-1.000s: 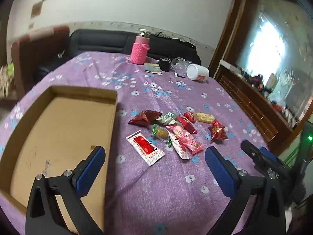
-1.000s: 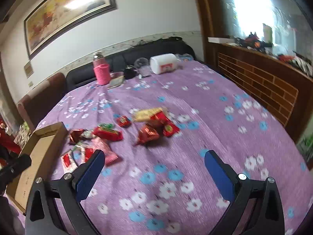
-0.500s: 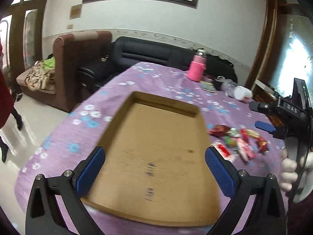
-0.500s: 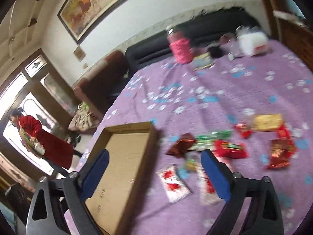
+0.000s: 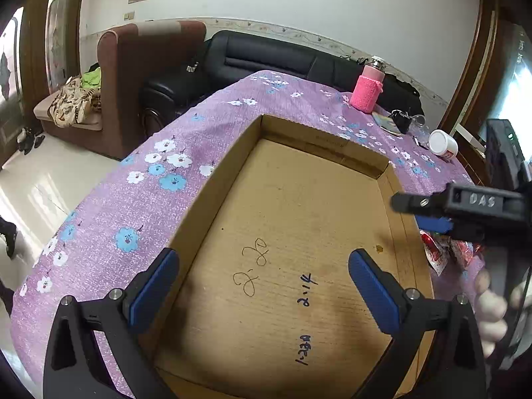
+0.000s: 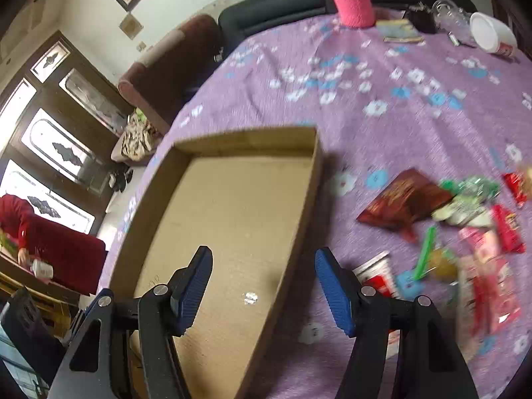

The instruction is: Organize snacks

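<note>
Your left gripper (image 5: 262, 274) hangs over the cardboard tray (image 5: 229, 169), jaws spread wide, nothing held. Right gripper (image 6: 264, 286) straddles the tray's right wall, jaws apart w/ nothing btwn. Snack packets (image 6: 465, 226) lie on the purple tablecloth (image 6: 382, 126), right of tray.

Purple floral table (image 5: 139, 199) — cardboard tray (image 5: 299, 139), snack packets (image 6: 465, 232), pink bottle (image 5: 367, 89)
</note>
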`<control>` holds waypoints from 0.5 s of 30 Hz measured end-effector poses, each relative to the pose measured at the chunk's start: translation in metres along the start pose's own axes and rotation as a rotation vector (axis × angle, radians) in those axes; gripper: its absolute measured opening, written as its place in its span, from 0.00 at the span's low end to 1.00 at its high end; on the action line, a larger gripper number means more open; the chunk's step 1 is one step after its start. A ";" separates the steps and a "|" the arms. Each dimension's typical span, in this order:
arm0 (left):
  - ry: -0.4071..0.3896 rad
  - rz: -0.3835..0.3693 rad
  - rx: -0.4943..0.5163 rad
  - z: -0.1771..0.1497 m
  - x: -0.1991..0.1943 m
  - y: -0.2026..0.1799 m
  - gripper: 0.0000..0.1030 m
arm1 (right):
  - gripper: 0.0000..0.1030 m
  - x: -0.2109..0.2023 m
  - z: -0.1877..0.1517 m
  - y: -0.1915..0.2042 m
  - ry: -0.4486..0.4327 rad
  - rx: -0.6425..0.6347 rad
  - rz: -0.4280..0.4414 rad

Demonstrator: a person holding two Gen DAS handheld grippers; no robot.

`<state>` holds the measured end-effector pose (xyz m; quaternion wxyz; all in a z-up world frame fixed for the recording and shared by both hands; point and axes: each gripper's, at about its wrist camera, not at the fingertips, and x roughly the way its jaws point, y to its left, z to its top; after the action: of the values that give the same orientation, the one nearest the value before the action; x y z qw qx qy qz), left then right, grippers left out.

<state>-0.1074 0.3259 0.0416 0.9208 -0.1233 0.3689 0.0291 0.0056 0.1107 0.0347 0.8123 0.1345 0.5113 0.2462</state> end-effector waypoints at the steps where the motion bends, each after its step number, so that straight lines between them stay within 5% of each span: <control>1: 0.000 -0.006 -0.002 0.000 0.000 0.001 0.99 | 0.67 0.004 -0.002 0.005 0.009 -0.003 0.007; 9: 0.006 -0.033 -0.049 -0.001 -0.002 0.011 0.99 | 0.67 0.018 -0.001 0.036 -0.042 -0.105 -0.025; 15: -0.107 -0.018 -0.042 0.000 -0.039 0.004 0.99 | 0.67 -0.045 -0.009 0.041 -0.202 -0.201 -0.082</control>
<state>-0.1360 0.3315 0.0676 0.9367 -0.1443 0.3171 0.0350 -0.0290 0.1205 0.0842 0.8784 0.0555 0.4048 0.2480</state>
